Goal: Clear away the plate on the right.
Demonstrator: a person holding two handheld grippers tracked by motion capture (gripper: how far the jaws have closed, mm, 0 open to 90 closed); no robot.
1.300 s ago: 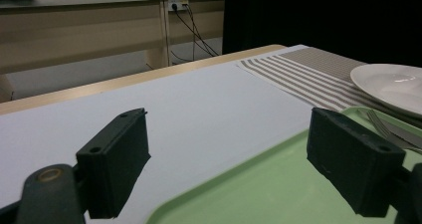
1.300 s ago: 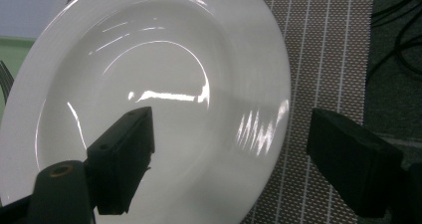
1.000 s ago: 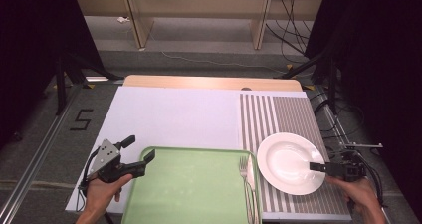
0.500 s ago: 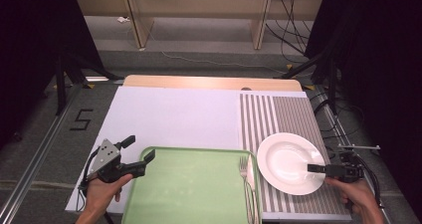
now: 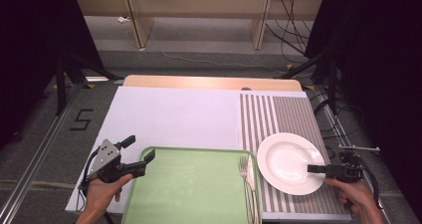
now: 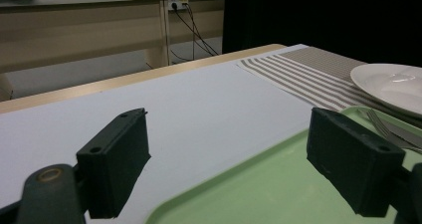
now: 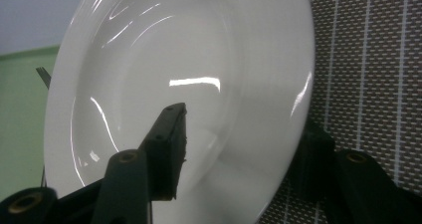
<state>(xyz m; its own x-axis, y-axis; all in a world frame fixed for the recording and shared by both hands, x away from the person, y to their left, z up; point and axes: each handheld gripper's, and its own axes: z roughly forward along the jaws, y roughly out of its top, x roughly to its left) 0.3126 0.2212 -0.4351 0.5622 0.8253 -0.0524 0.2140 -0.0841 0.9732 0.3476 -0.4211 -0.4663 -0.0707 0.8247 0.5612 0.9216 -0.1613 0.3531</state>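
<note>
So the plate is plain glossy white, round, with a shallow dished middle and a wide rim that catches the ceiling lights. It sits on the striped mat at the right of the table, just beside the green tray. My right hand-held gripper has been closing over its near rim, one jaw above and one under, not clamped yet. My left hand-held gripper is wide open at the tray's corner, holding nothing.

Fork lay along right edge of green tray's floor, beside knife. Striped placemat covered right part of white surface. Cables trailed on floor beyond.
</note>
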